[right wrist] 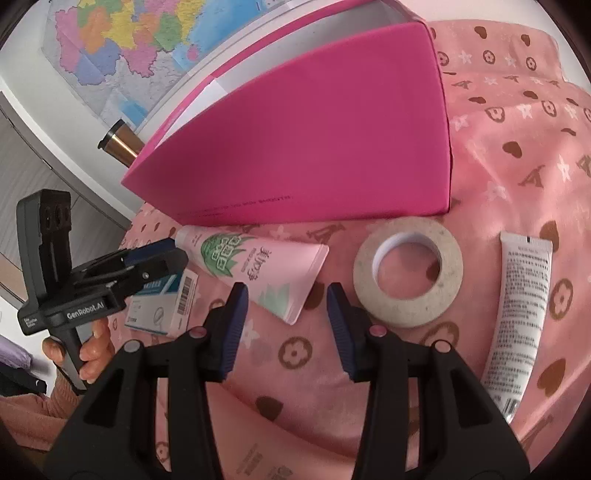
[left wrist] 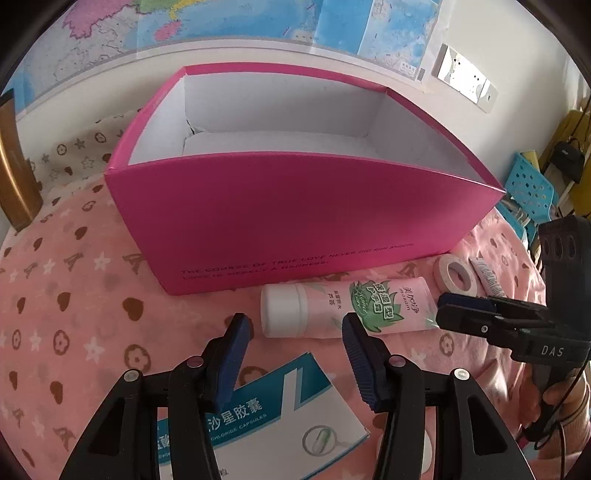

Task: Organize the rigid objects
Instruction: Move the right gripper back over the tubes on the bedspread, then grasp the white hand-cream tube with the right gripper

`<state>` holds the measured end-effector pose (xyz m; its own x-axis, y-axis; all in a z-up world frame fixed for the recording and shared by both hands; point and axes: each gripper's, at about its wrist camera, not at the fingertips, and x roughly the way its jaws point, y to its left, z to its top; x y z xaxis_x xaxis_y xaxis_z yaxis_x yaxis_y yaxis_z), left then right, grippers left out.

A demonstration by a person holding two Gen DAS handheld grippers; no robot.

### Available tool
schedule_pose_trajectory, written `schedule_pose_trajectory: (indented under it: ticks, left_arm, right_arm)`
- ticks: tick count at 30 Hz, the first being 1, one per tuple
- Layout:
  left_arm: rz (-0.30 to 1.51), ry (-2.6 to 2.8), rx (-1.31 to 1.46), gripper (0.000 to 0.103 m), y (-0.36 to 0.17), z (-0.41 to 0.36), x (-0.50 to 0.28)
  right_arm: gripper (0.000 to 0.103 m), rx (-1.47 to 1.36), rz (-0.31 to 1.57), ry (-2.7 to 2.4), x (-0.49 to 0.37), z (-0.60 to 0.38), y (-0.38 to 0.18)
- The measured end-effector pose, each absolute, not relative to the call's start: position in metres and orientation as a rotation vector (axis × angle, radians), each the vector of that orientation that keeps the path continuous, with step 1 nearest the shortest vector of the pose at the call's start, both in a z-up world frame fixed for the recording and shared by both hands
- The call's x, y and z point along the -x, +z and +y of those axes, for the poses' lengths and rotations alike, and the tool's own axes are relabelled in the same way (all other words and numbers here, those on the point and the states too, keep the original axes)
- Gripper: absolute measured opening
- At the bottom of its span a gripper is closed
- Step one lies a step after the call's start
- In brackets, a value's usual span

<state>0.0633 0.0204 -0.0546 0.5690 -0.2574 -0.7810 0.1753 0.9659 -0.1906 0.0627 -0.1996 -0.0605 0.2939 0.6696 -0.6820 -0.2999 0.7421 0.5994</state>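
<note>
An open magenta box [left wrist: 288, 218] with a bare white inside stands on the pink patterned cloth; it also shows in the right wrist view [right wrist: 314, 140]. In front of it lie a pink hand-cream tube [left wrist: 343, 308] [right wrist: 258, 269], a white tape roll [left wrist: 456, 277] [right wrist: 408, 273], a white tube [left wrist: 487, 280] [right wrist: 521, 317] and a blue-and-white medicine carton [left wrist: 273, 413] [right wrist: 162, 306]. My left gripper [left wrist: 291, 354] is open and empty, above the carton and just short of the pink tube. My right gripper [right wrist: 286, 325] is open and empty, over the cloth between the pink tube's tail and the tape roll.
Maps hang on the wall behind the box [left wrist: 258, 22]. A blue perforated basket [left wrist: 528, 184] stands past the cloth's right edge. A brass-coloured post [left wrist: 14, 166] stands at the left. Each gripper shows in the other's view, right gripper [left wrist: 480, 314] and left gripper [right wrist: 147, 266].
</note>
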Motion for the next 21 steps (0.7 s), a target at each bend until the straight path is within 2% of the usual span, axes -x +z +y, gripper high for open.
schedule_pose_trajectory:
  ticks: [21]
  left_arm:
    - [0.934, -0.295, 0.087, 0.052, -0.054, 0.009, -0.058]
  right_arm:
    - [0.052, -0.380, 1.069, 0.687, -0.061, -0.192, -0.054]
